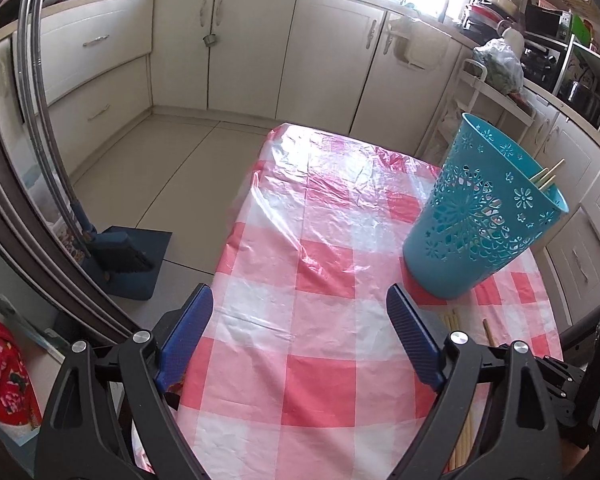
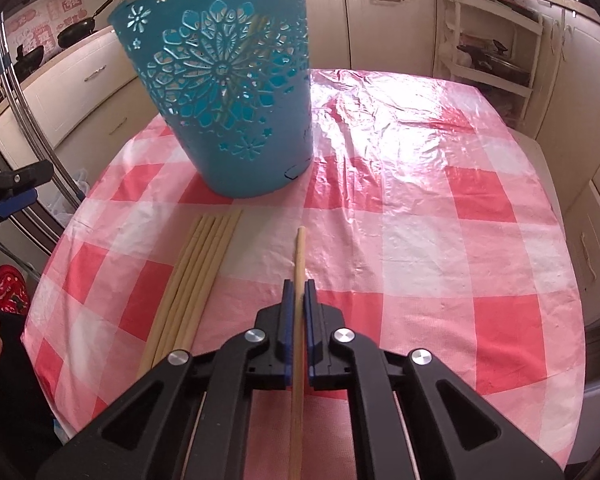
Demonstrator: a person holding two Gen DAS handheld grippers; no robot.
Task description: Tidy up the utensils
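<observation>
The right gripper (image 2: 299,286) has its blue fingers (image 2: 287,312) pinched shut on a single wooden chopstick (image 2: 299,256), which runs straight between them, its far end pointing toward the teal basket (image 2: 228,92) and lying on or just above the cloth. Just to the left of that stick, a bundle of chopsticks (image 2: 196,276) lies side by side on the bench (image 2: 440,240), which is covered in a red-and-white checked plastic cloth. The basket, a perforated plastic holder with flower cut-outs, stands upright on the cloth just beyond the far ends of the bundle. From the left wrist view a couple of chopstick tips (image 1: 546,178) poke above the basket's rim. The left gripper (image 1: 300,300) is held over the near left part of the bench, its fingers (image 1: 190,328) spread wide with nothing between them but the checked cloth below. Beyond the bench, cream kitchen cabinets (image 1: 252,48) line the walls.
</observation>
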